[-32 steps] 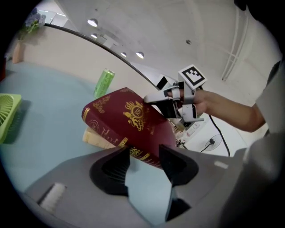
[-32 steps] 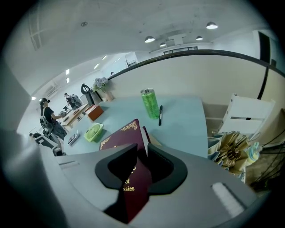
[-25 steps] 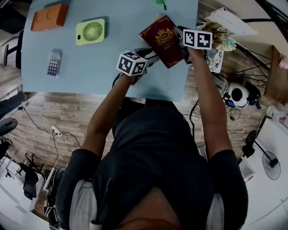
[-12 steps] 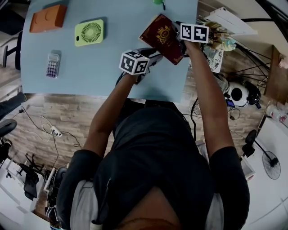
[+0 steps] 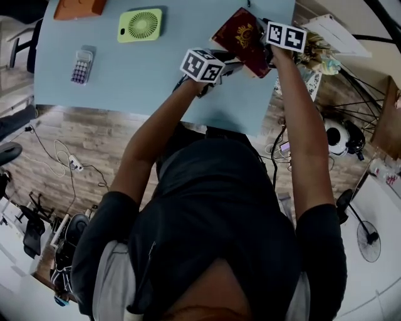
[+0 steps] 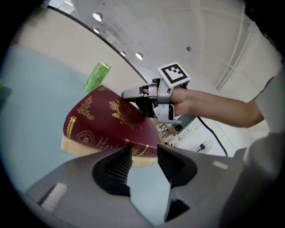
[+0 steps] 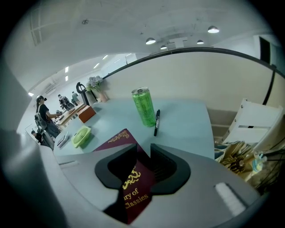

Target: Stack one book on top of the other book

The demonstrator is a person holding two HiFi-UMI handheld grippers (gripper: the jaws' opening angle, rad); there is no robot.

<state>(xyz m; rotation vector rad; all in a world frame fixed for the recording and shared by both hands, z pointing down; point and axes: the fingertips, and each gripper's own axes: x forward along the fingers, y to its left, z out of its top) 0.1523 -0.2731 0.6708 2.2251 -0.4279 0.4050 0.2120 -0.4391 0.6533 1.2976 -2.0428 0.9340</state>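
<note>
A maroon book (image 5: 241,36) with gold print sits tilted near the table's far right corner. It rests over a cream book (image 6: 75,146) that shows only beneath it. My right gripper (image 5: 259,46) is shut on the maroon book's right edge, and the cover (image 7: 133,187) runs between its jaws (image 7: 143,149). The left gripper view shows that grip (image 6: 147,104) from the side. My left gripper (image 5: 234,63) is open at the maroon book's near corner (image 6: 133,149), with blue table showing between its jaws (image 6: 144,153).
A green can (image 7: 143,107) and a black marker (image 7: 156,122) stand beyond the books. A green fan (image 5: 141,25), a calculator (image 5: 82,66) and an orange box (image 5: 78,7) lie to the left. The table's right edge (image 5: 276,94) borders cluttered white items (image 5: 332,34).
The head view has shifted. The right gripper has eased slightly leftward, still gripping the maroon book. The left gripper has crept a little toward the book's near corner.
</note>
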